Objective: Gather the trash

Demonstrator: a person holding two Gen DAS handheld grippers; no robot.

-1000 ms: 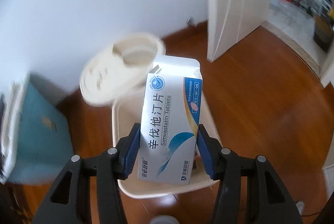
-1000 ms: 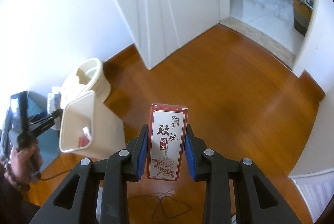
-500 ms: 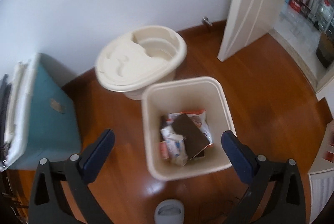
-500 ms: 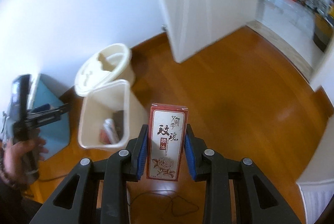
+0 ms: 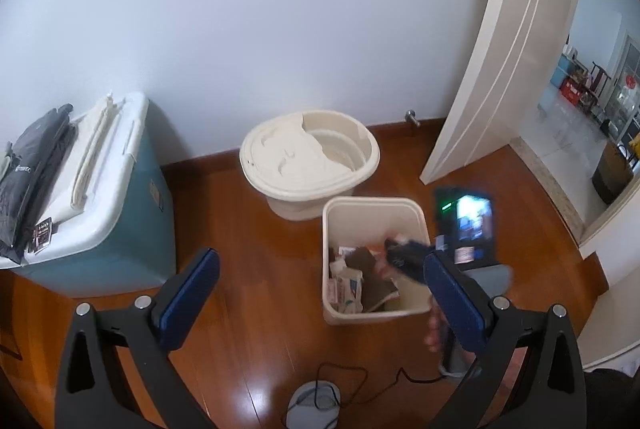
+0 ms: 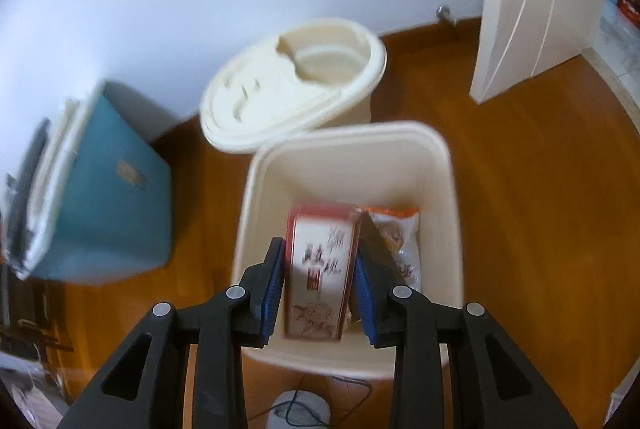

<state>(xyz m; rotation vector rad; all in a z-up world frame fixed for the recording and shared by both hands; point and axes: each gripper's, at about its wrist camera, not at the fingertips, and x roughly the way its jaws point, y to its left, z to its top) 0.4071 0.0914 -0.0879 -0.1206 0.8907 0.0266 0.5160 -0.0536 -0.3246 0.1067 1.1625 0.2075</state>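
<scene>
A cream square trash bin (image 5: 414, 207) stands on the wood floor with boxes and wrappers inside. My left gripper (image 5: 320, 283) is open and empty, left of and above the bin. My right gripper (image 6: 320, 287) is over the bin's (image 6: 348, 139) opening. Its jaws look slightly parted around a red-and-white box (image 6: 320, 269) with Chinese characters, which is blurred. I cannot tell whether the pads still grip it. An orange snack bag (image 6: 400, 241) lies in the bin. In the left wrist view the right gripper (image 5: 412, 257) shows blurred over the bin's right rim.
A round cream bucket with a half-open lid (image 5: 310, 153) stands behind the bin. A teal cooler (image 5: 100, 225) with folded cloths is at the left. A white door (image 5: 508, 49) stands open at the right. A cable and a grey puck (image 5: 314, 401) lie on the floor.
My left gripper has drawn back and up from the bin, open. My right gripper has moved left over the bin with the red box, and its jaws look looser around it.
</scene>
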